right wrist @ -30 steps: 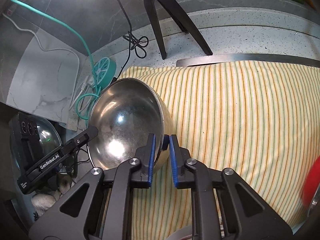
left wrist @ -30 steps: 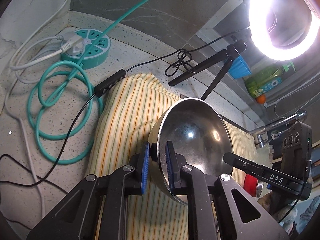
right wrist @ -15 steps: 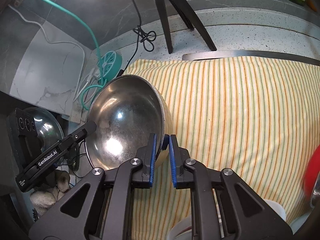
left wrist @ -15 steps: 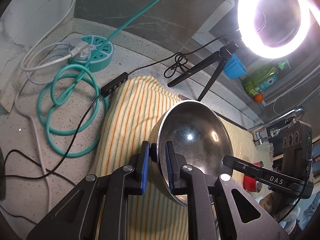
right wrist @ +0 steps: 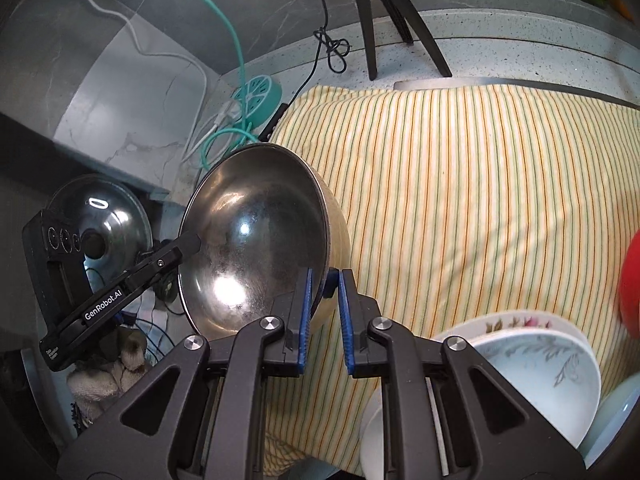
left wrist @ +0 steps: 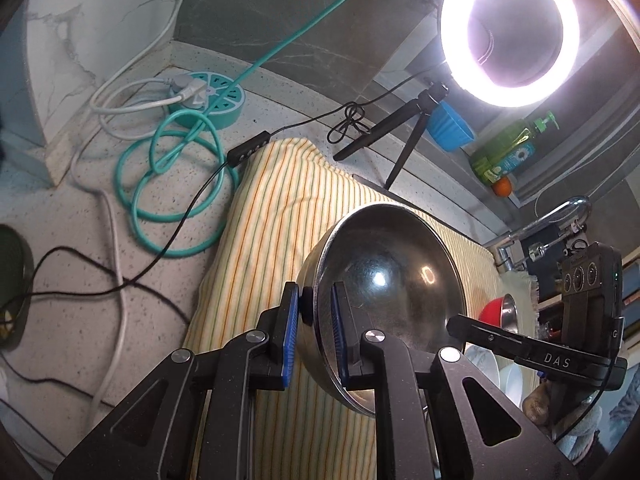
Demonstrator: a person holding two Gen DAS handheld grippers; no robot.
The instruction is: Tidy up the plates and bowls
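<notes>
Aloft, steel bowl (left wrist: 392, 280) between both grippers' fingers (left wrist: 290, 332).

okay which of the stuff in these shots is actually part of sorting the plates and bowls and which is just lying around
Part of the job: steel bowl, clamped at its rim by both the left gripper and right gripper; floral bowls; red bowl.

Lying about: ring light, teal power strip, soap bottle.
</notes>
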